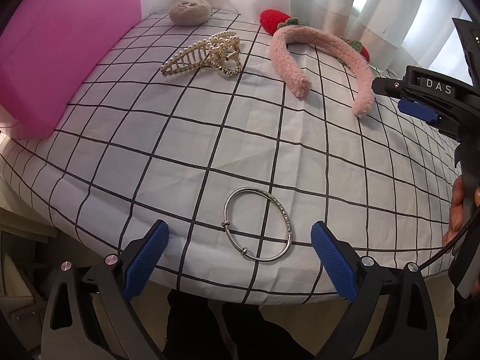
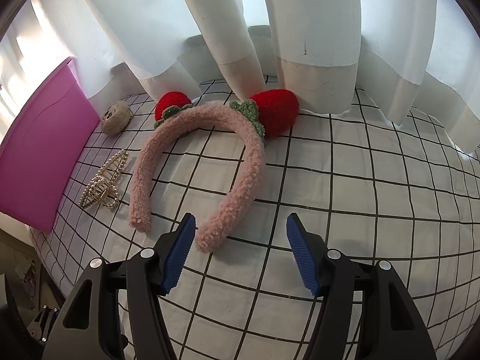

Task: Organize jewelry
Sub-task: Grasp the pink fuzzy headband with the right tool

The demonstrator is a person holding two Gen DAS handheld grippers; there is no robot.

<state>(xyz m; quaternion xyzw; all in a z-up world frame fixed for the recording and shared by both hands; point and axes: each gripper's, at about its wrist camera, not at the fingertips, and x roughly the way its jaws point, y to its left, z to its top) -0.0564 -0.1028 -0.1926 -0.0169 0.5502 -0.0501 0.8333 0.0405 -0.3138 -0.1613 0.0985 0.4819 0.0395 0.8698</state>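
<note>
A silver bangle (image 1: 258, 225) lies flat near the table's front edge, between the tips of my open, empty left gripper (image 1: 240, 240). A gold pearl hair claw (image 1: 204, 54) (image 2: 103, 181) lies further back. A fluffy pink headband with red strawberries (image 1: 324, 57) (image 2: 204, 156) lies at the back right. My right gripper (image 2: 240, 231) is open and empty, with the near end of the headband just past its left fingertip. It also shows at the right edge of the left wrist view (image 1: 420, 102).
A pink box (image 1: 54, 54) (image 2: 45, 150) stands at the left of the checked tablecloth (image 1: 210, 138). A beige knitted round piece (image 1: 189, 12) (image 2: 115, 118) lies at the back by it. White curtains (image 2: 300, 30) hang behind the table.
</note>
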